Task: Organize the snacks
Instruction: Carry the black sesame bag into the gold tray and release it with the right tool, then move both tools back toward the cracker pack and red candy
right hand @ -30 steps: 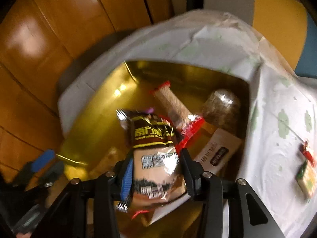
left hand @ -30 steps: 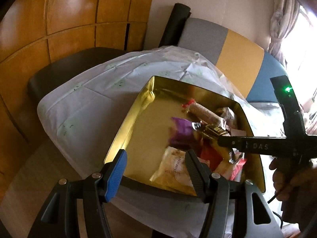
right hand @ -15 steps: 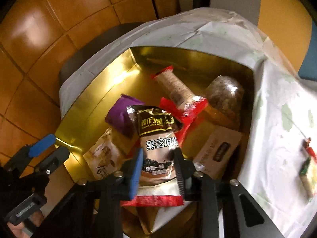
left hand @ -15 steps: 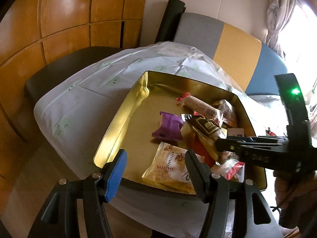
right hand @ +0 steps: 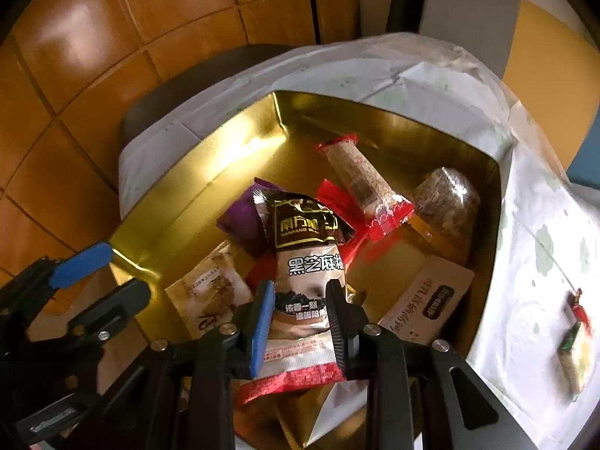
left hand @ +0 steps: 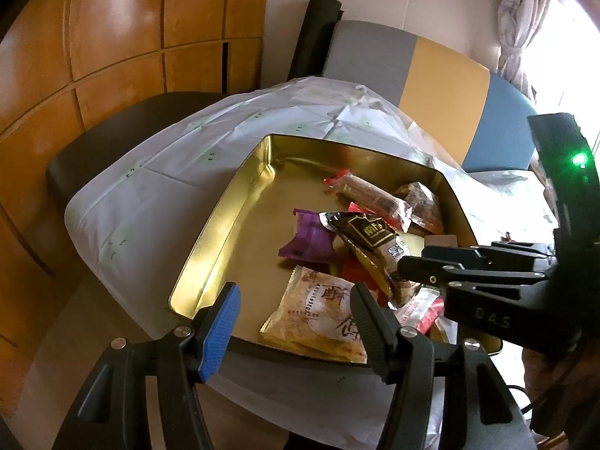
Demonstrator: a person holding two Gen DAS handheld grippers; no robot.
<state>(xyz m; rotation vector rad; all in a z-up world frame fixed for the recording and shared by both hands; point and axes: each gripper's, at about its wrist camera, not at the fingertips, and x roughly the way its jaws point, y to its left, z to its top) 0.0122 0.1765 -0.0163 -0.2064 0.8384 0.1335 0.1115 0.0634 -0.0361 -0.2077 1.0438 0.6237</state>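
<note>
At the left the left gripper (left hand: 292, 322) hangs empty with its jaws apart over the near rim of the gold tin (right hand: 195, 187), above a pale yellow pastry packet (left hand: 318, 318) lying flat on the tin's floor. Next comes a purple sachet (right hand: 240, 221), and over it the black sesame paste sachet (right hand: 307, 262), pinched across its lower half by the right gripper (right hand: 298, 322), whose jaws have just been closing onto it. I judge this sachet light, limp and slick-filmed, so a hold across the filled middle looks safer than one on the crimped end. Further right lie a red-ended cereal bar (right hand: 360, 183), a clear nut cake packet (right hand: 446, 202) and a white carton (right hand: 427, 300). The tin sits on a creased white tablecloth (right hand: 532, 202), where two small snacks (right hand: 577, 333) remain; wood panelling and a grey, yellow and blue bench stand behind
</note>
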